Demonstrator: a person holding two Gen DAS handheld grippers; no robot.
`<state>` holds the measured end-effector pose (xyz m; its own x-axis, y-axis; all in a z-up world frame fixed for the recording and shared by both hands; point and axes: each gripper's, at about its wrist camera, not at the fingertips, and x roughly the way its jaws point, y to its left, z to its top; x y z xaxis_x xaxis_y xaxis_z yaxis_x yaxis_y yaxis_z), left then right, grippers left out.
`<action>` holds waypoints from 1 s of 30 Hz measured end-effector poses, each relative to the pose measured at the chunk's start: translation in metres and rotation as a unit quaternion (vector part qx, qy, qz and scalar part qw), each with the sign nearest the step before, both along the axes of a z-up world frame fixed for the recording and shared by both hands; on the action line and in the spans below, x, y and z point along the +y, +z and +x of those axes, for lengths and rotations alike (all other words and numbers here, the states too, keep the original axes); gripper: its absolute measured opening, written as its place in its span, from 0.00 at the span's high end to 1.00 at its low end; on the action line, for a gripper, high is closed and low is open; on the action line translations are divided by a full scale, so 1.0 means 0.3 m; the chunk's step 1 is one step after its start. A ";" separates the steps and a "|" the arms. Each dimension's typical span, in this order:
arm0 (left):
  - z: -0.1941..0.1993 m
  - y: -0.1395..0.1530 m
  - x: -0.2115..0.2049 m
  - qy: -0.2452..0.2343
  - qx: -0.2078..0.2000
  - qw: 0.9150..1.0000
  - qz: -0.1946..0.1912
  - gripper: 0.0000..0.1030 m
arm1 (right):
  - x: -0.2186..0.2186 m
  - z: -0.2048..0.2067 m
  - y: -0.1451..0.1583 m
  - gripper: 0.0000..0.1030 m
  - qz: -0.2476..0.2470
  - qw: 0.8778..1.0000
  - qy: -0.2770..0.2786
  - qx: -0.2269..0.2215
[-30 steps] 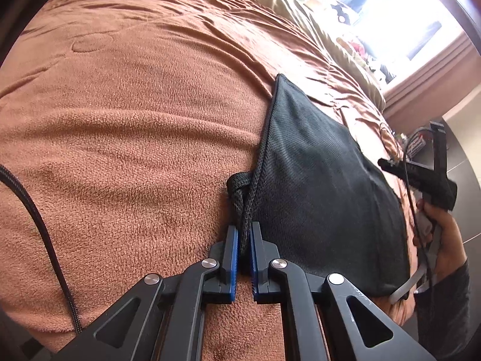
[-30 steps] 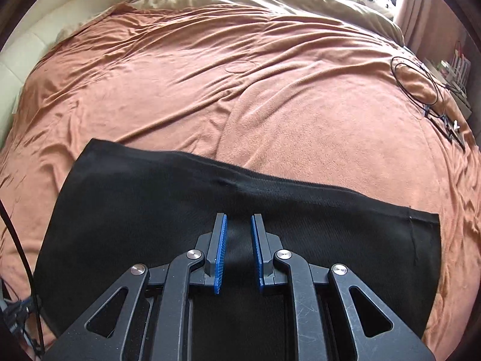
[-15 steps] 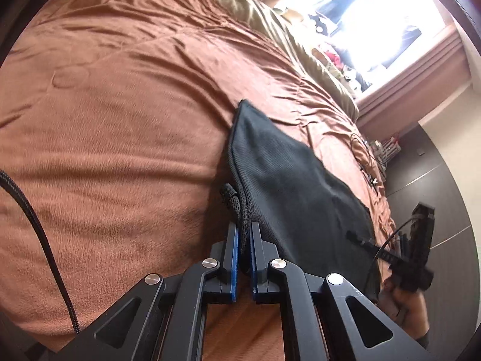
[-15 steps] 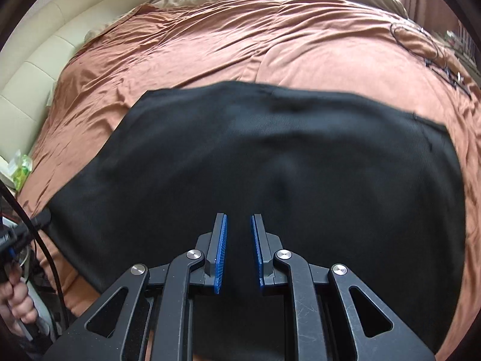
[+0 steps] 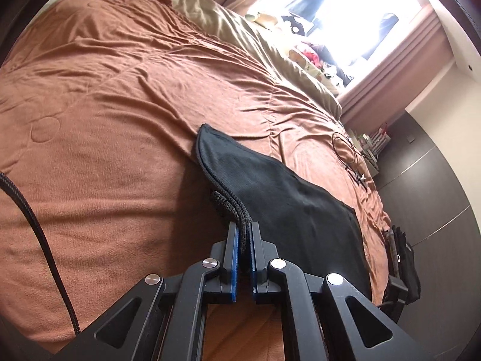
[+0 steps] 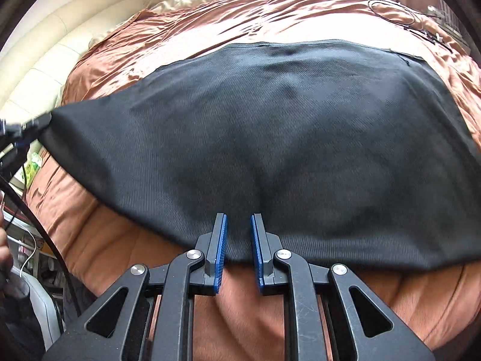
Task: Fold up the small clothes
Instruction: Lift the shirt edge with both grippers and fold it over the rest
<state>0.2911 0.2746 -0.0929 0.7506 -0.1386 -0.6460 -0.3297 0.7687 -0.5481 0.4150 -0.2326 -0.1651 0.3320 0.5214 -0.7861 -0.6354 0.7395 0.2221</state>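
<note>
Left gripper (image 5: pixel 245 234) is pinching a bunched corner of the black garment (image 5: pixel 279 192), its blue pads (image 5: pixel 235 255) pressing the thick knitted edge between them with almost no gap, and that corner is standing lifted off the bed (image 5: pixel 105 114) while the rest of the cloth is trailing away to the right across the brown blanket. Seen from the right wrist, the same garment (image 6: pixel 270 138) is spreading wide over the bed (image 6: pixel 120 240), its far hem lying straight near the top and its left corner pulling out to a point where the left gripper (image 6: pixel 36 124) is gripping it at the picture's edge. Right gripper (image 6: pixel 239 231) is hanging just over the near edge of the garment, its jaws standing a narrow way apart with nothing between them; the fingertips are overlapping the cloth's near hem in the picture, though whether they are touching it cannot be told. A thin black cable (image 5: pixel 345 147) is lying coiled on the blanket beyond the garment's far end, well apart from both grippers.
</note>
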 end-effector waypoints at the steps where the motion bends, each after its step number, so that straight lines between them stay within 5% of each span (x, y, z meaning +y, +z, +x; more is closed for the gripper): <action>1: 0.004 0.009 -0.003 -0.002 -0.003 1.000 -0.001 0.94 | -0.004 -0.008 -0.002 0.87 0.000 1.000 -0.002 0.000; 16: 0.122 0.151 -0.104 -0.048 -0.036 0.998 0.002 0.94 | -0.065 -0.013 0.054 0.87 0.042 0.999 -0.030 0.000; 30: 0.232 0.254 -0.244 -0.097 -0.047 0.994 0.021 0.94 | -0.058 -0.021 -0.037 0.87 0.065 0.997 0.003 0.042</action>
